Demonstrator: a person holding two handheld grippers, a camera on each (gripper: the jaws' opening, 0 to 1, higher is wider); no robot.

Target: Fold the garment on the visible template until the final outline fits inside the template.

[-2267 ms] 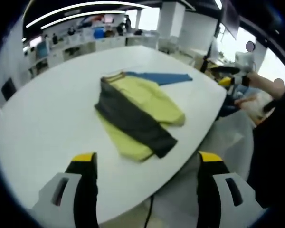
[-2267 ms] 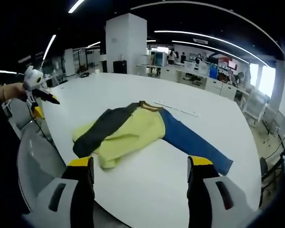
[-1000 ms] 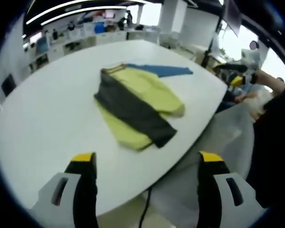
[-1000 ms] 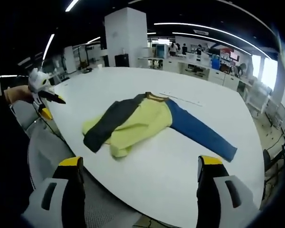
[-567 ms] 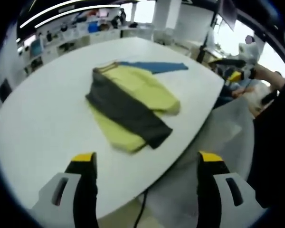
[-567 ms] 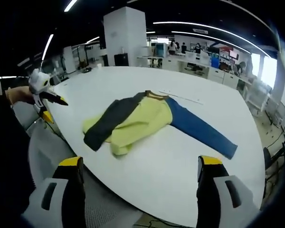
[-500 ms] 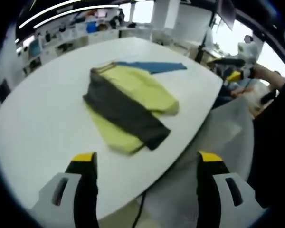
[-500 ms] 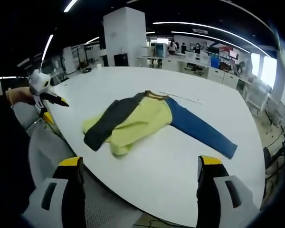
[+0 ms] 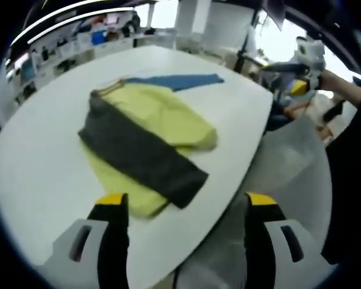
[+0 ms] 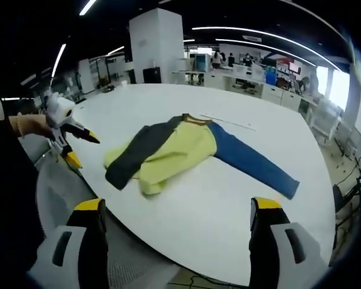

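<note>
— So where is the garment [image 10: 186,150]?
— Mid-table [image 10: 186,217], near its front edge, blue sleeve [image 10: 253,165] unfolded. Both grippers, left [image 9: 180,208] and right [image 10: 174,211], are spread and empty.
— Risk?
— A careless pull could drag it over the edge.

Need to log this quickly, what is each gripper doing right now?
Left gripper: open, holding nothing, above the yellow, grey and blue garment.
Right gripper: open, holding nothing.

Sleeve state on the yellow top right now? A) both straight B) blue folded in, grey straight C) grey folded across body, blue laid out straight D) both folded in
C: the dark grey sleeve lies folded across the yellow body, while the blue sleeve stretches out flat on the white round table.
</note>
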